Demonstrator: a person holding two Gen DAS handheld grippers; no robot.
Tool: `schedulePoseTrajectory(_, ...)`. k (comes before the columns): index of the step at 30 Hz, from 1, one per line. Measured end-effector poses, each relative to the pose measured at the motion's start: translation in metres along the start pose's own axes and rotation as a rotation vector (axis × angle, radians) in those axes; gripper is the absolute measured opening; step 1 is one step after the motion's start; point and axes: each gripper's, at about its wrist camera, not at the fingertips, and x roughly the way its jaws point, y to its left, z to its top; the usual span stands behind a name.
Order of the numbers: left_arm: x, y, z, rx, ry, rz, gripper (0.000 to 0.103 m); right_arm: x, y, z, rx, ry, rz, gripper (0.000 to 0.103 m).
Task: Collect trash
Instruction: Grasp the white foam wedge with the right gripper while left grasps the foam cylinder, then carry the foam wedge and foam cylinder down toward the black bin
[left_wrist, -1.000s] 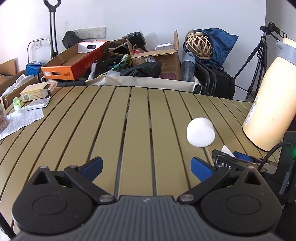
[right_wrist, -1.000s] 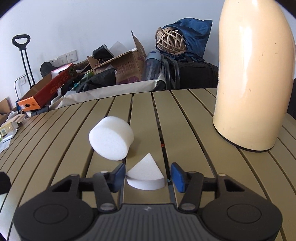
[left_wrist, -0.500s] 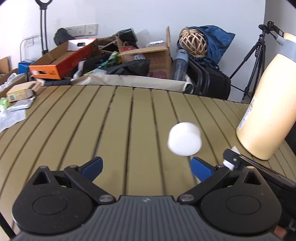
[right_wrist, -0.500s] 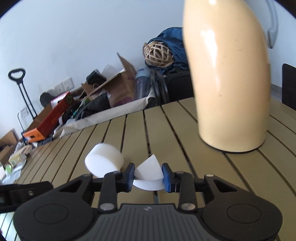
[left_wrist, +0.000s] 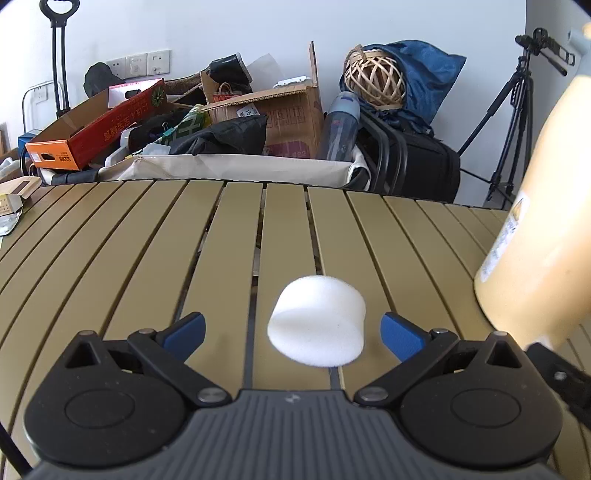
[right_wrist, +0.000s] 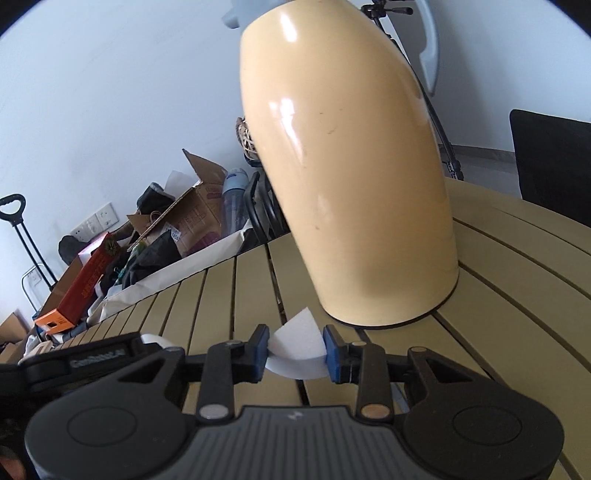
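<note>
- Since a second ago, the right hand-held gripper (right_wrist: 295, 350) has clamped its blue pads on the white foam wedge (right_wrist: 297, 347) and rolled.
- Left hand-held gripper (left_wrist: 291, 332) has moved in; its spread jaws flank the foam cylinder (left_wrist: 317, 325) mid-table (left_wrist: 147, 258), untouched.
- Cream jug (right_wrist: 351, 177) stands just beyond, its label unreadable.
- Slats beyond lie open to the far edge.

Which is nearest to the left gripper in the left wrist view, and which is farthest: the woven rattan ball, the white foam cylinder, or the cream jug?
From the left gripper:
1. White foam cylinder: between the open jaws, on the table.
2. Cream jug: on the table, at the right edge.
3. Woven rattan ball: beyond the table, on the blue bag near the wall.
</note>
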Motion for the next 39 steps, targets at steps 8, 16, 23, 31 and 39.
schedulePoseTrajectory(8, 0.017, -0.009, -0.002, 0.016, -0.005, 0.048, 0.102, 0.002, -0.002, -0.001, 0.004, 0.005, 0.013, 0.031)
schedulePoseTrajectory(16, 0.023, -0.008, -0.001, 0.019, 0.033, 0.037, 0.065, 0.002, 0.004, -0.002, -0.002, 0.01, 0.021, 0.031)
schedulePoseTrajectory(23, 0.018, -0.003, -0.003, 0.015, 0.037, 0.047, 0.058, 0.0, 0.006, -0.002, -0.005, 0.015, 0.035, 0.031)
schedulePoseTrajectory(31, -0.015, 0.005, -0.009, 0.047, 0.007, 0.047, 0.058, -0.015, 0.013, -0.004, -0.022, 0.024, 0.097, 0.031)
schedulePoseTrajectory(39, -0.072, 0.027, -0.022, 0.039, -0.014, 0.012, 0.058, -0.058, 0.027, -0.007, -0.074, -0.017, 0.113, 0.031)
